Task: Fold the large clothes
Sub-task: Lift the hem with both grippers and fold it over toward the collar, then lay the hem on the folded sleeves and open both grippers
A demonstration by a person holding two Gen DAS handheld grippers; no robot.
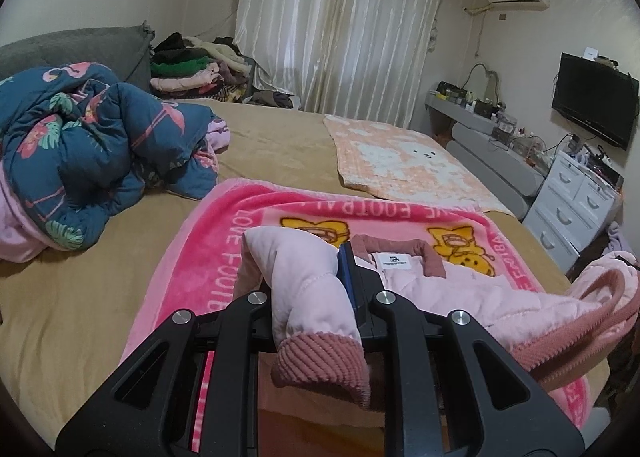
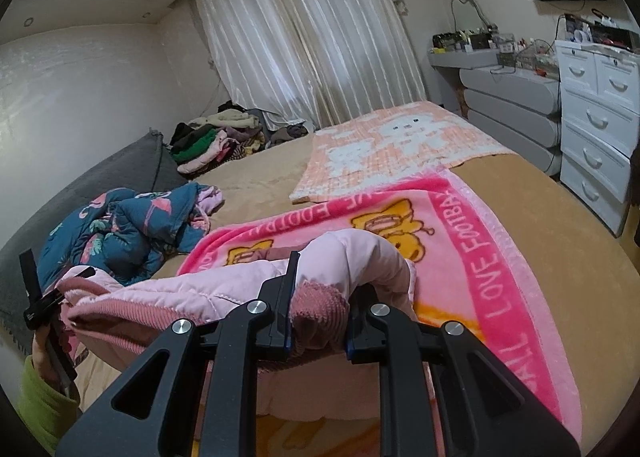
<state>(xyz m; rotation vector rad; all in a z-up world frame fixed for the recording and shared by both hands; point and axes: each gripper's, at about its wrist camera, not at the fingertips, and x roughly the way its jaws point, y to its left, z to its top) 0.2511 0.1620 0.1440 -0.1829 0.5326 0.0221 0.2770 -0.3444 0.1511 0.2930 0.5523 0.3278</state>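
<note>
Curtained window point(image 1: 340, 25), white drawers point(image 2: 600, 109)

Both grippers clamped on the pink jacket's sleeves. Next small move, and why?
Probably carry both sleeves inward and lay them across the jacket's chest. The left gripper and right gripper each hold a sleeve of the pink jacket near its ribbed cuff, lifted, while the body lies collar-up on the pink blanket, so the sleeves fold in first.

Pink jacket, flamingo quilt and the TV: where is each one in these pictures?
pink jacket point(image 1: 452, 285): left wrist view, on its quilted body below the collar label.
flamingo quilt point(image 1: 92, 145): left wrist view, on its crumpled blue middle.
TV point(image 1: 596, 99): left wrist view, on its dark screen.
</note>
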